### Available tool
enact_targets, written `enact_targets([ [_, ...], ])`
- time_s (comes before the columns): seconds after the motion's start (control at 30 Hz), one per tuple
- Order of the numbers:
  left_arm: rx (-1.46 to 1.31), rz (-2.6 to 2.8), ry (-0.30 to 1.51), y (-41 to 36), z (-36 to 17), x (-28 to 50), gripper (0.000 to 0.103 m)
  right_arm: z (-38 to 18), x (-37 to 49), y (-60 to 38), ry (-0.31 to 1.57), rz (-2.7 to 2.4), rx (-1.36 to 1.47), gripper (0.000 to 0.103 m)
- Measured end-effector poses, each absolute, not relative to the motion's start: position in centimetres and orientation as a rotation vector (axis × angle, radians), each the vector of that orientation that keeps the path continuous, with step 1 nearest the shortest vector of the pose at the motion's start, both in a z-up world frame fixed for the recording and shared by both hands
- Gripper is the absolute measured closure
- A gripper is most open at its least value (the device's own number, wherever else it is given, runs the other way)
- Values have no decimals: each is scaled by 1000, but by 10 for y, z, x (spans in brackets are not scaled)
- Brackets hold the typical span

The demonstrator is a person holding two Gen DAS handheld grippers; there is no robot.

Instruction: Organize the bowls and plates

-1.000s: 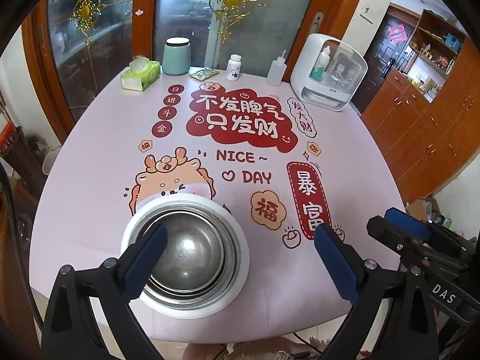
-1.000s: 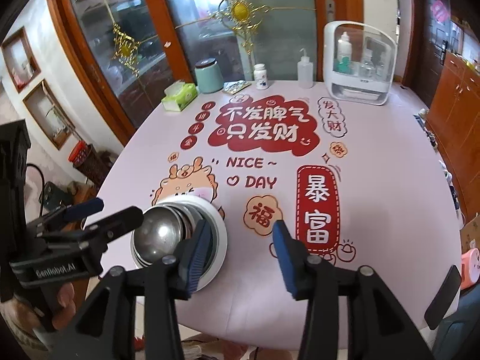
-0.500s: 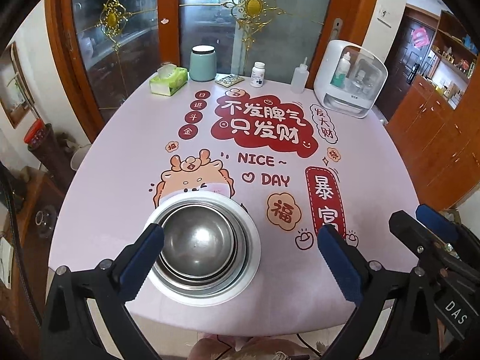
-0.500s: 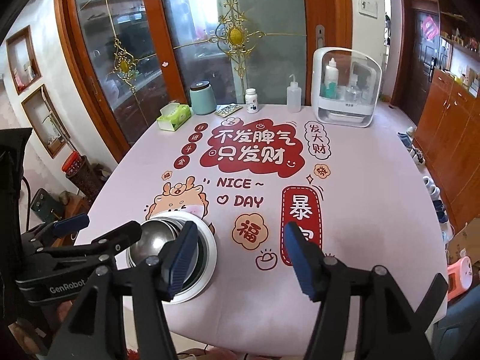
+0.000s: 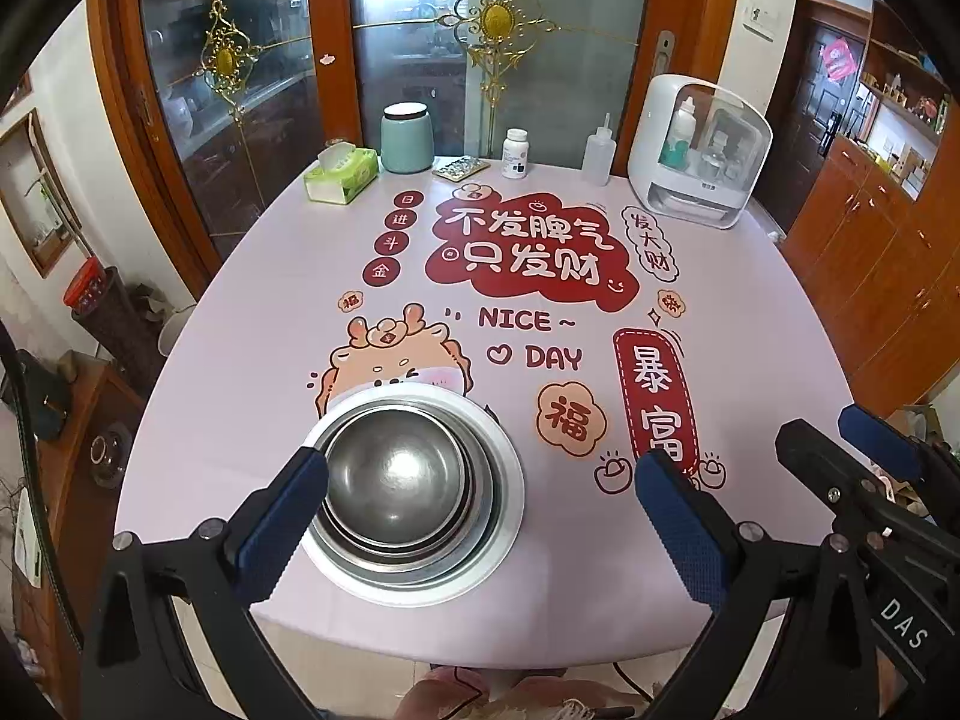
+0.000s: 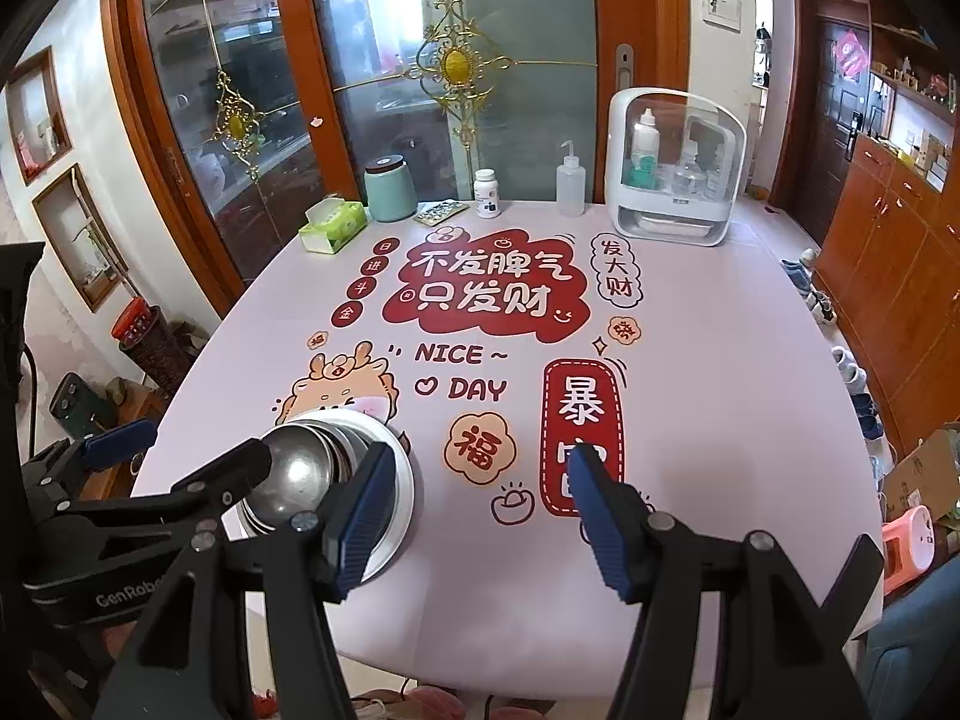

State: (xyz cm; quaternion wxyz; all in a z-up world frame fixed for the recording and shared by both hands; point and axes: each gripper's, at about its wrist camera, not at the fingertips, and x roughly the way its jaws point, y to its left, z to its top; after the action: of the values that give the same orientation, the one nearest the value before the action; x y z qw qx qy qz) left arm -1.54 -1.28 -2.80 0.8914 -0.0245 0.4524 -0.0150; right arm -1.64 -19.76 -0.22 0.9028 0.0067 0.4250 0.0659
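A stack of nested steel bowls (image 5: 396, 477) sits on a white plate (image 5: 510, 480) near the table's front edge, on the pink tablecloth. My left gripper (image 5: 480, 516) is open and empty, held above and in front of the stack, its left finger overlapping the plate's edge in view. In the right wrist view the stack (image 6: 306, 474) and plate (image 6: 399, 492) lie at the lower left. My right gripper (image 6: 480, 516) is open and empty, to the right of the stack. The left gripper's body (image 6: 120, 498) hides part of the bowls.
At the table's far edge stand a tissue box (image 5: 341, 175), a teal jar (image 5: 407, 138), a pill bottle (image 5: 515, 153), a squeeze bottle (image 5: 599, 151) and a white storage box (image 5: 699, 150). Wooden cabinets (image 6: 900, 264) line the right wall. Glass doors stand behind the table.
Both grippers have pulled up and back from the bowl stack, so more of the table shows. The stack has not moved. Both stay open.
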Motion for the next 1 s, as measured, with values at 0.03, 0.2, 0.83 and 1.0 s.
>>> enact_targets([
  [0.03, -47, -30, 937, -14, -27, -15, 1, -2, -17, -198, 876, 133, 12, 43],
  [0.2, -31, -26, 933, -17, -25, -16, 1, -1, -17, -199, 874, 125, 13, 43],
  [0.83, -24, -18, 910, -14, -19, -18, 1, 5, -21, -195, 848, 122, -1, 43],
  [1.0, -24, -16, 910, -13, -19, -18, 1, 8, -22, -193, 843, 126, -7, 43],
])
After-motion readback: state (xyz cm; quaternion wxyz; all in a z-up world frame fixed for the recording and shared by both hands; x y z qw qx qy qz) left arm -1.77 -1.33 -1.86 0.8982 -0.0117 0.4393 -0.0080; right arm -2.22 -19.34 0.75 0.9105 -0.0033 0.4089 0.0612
